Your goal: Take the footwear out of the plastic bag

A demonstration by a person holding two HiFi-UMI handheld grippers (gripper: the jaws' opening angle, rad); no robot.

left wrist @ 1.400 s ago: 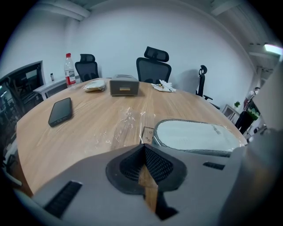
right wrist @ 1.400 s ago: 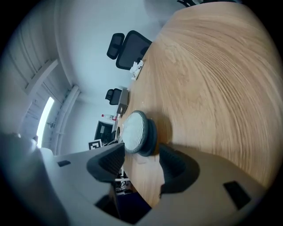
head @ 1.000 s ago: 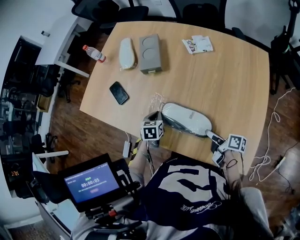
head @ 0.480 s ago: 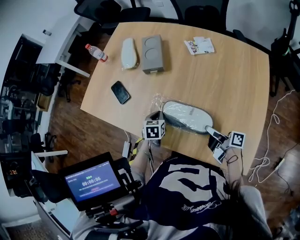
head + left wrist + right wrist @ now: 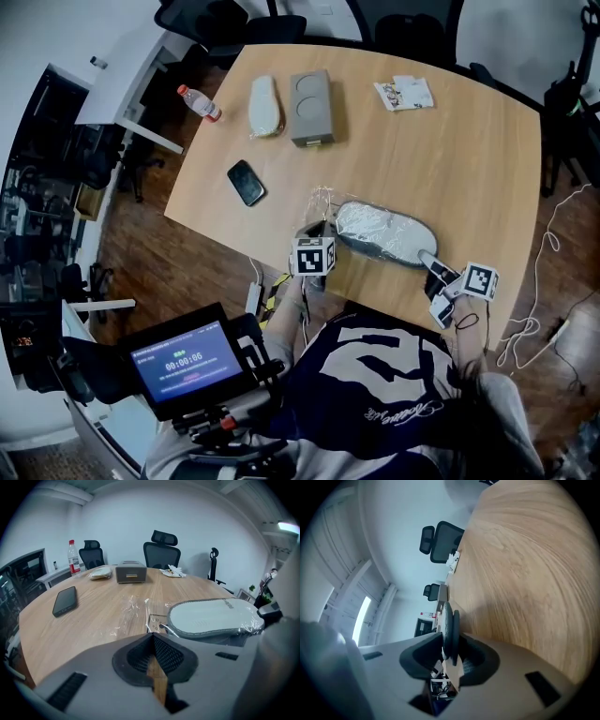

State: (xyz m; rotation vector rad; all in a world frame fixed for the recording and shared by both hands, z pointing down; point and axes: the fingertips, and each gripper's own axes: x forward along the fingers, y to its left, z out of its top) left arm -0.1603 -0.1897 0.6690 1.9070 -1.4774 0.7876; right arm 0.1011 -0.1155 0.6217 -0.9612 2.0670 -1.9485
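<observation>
Your right gripper (image 5: 449,644) has its fingers clamped on the right end of the slipper (image 5: 382,231). They have just been closing, and the right gripper view shows the slipper's edge pinched between them. The slipper lies sole-up close to the near edge of the tabletop (image 5: 469,141), inside the clear plastic bag (image 5: 133,609), between your two grippers. Your left gripper (image 5: 152,637) sits at the bag's left end with its fingers together. The loose film reaches right up to their tips, but I cannot tell whether any of it is actually caught.

That is your first risk. If the left fingers hold no film, a pull to the right will likely drag bag and slipper together across the tabletop, and nothing comes out.

The second risk is that the film looks wrapped over the slipper's right end as well, so your right fingers may be squeezing plastic along with the slipper. Pulling would then stretch or tear the bag rather than free the slipper, or the slick film could let the grip slide off.

The hold also looks shallow, on the very end only, so a sharp tug could pop it loose. With everything this close to the near edge, a slipper that comes free suddenly could drop off the tabletop.
</observation>
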